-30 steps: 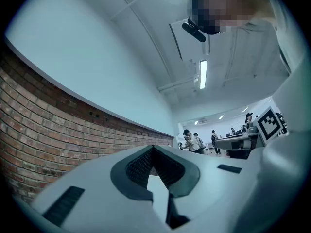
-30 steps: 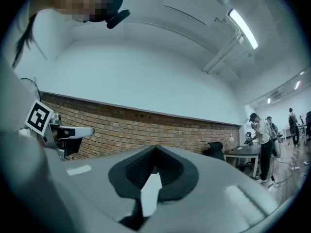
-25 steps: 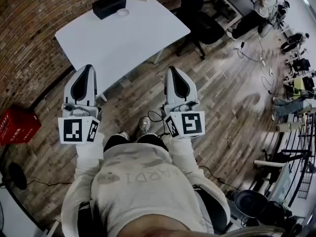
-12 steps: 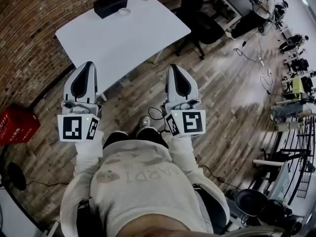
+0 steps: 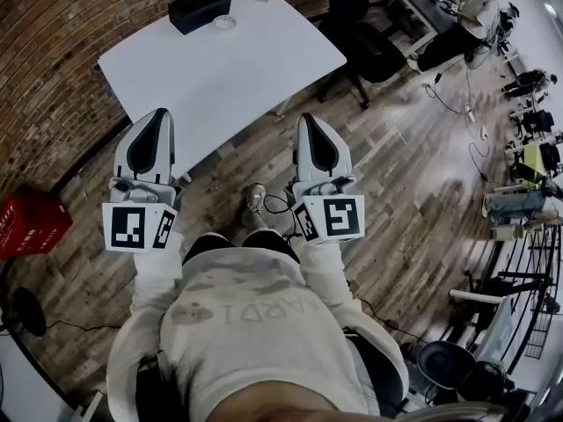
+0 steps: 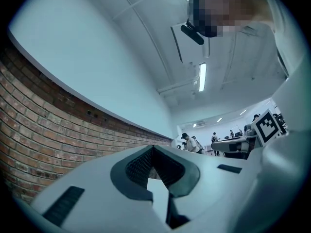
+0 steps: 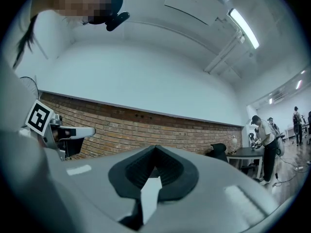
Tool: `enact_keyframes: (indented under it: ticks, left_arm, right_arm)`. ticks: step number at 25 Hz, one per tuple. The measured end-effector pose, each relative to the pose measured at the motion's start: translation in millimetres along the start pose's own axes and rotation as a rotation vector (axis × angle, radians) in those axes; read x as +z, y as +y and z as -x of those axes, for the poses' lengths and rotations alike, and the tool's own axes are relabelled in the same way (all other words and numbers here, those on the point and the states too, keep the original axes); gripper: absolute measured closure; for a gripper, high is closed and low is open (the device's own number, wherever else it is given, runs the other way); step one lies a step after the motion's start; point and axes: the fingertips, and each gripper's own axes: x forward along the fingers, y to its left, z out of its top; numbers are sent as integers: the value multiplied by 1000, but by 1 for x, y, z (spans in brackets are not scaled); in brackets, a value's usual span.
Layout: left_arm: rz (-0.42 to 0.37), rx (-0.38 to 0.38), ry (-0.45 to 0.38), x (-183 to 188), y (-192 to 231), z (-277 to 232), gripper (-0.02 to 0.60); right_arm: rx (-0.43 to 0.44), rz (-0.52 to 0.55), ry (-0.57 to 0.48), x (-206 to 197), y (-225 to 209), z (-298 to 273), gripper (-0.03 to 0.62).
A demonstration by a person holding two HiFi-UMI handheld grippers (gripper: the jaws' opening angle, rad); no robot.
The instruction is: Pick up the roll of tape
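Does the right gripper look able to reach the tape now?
Probably not yet: the tape lies at the far end of the table by the black box; the right gripper hangs short of its near edge. Nothing blocks it.

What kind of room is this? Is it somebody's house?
Most likely a shared office or workshop, not a house. A white table stands by a brick wall, a black office chair sits on the wooden floor, and a person sits by a desk farther off.
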Motion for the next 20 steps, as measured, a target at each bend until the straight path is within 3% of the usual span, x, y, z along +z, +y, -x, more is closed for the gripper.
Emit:
enact_keyframes:
  ticks: [9, 20]
  left_arm:
    - [-16, 22, 17, -22, 21, -88, 575]
    - [-30, 80, 4, -39, 26, -210, 575]
  right_arm:
    - [70, -21, -15, -18, -46, -89, 583]
    - [140, -19, -18, -30, -135, -190, 583]
